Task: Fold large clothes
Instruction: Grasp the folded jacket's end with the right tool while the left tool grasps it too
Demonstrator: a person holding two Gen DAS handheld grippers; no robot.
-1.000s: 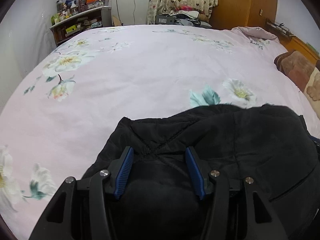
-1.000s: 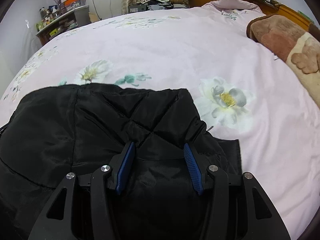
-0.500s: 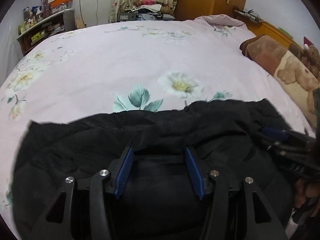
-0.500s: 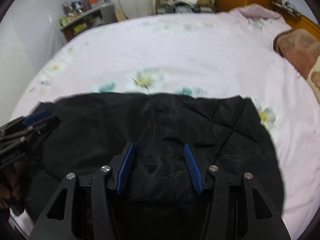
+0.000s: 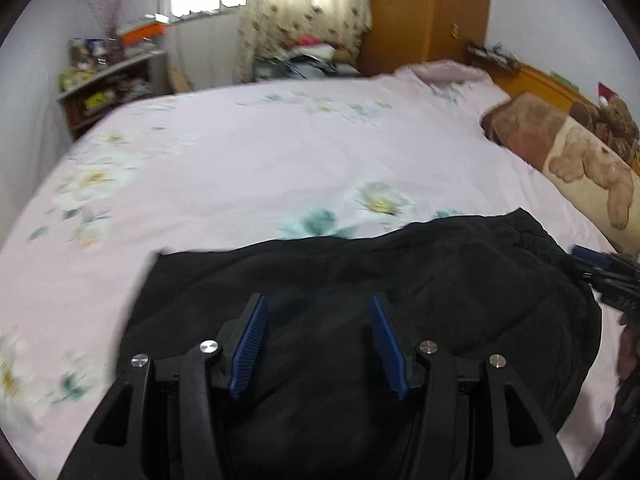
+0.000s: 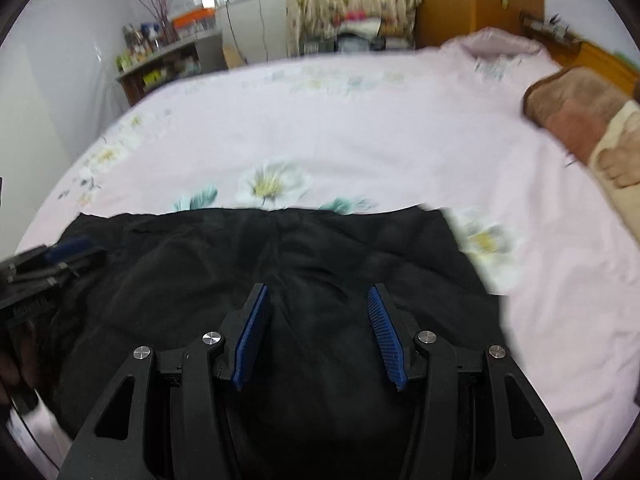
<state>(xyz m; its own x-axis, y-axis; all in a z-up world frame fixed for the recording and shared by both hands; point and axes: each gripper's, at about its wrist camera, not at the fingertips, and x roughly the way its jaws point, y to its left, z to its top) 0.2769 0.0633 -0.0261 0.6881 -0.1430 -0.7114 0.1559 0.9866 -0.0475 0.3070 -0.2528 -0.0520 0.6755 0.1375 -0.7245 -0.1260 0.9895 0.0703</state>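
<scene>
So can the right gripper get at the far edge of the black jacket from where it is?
Probably yes. The right gripper is open over the black jacket, and nothing lies on the cloth ahead up to its far edge on the bedspread.

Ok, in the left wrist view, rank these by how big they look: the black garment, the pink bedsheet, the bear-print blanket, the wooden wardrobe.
1. pink bedsheet, which fills most of the frame.
2. black garment, though it sits nearest the camera, so it looks enlarged.
3 and 4. bear-print blanket and wooden wardrobe look alike in area; the wardrobe is far off, so no ranking.
</scene>
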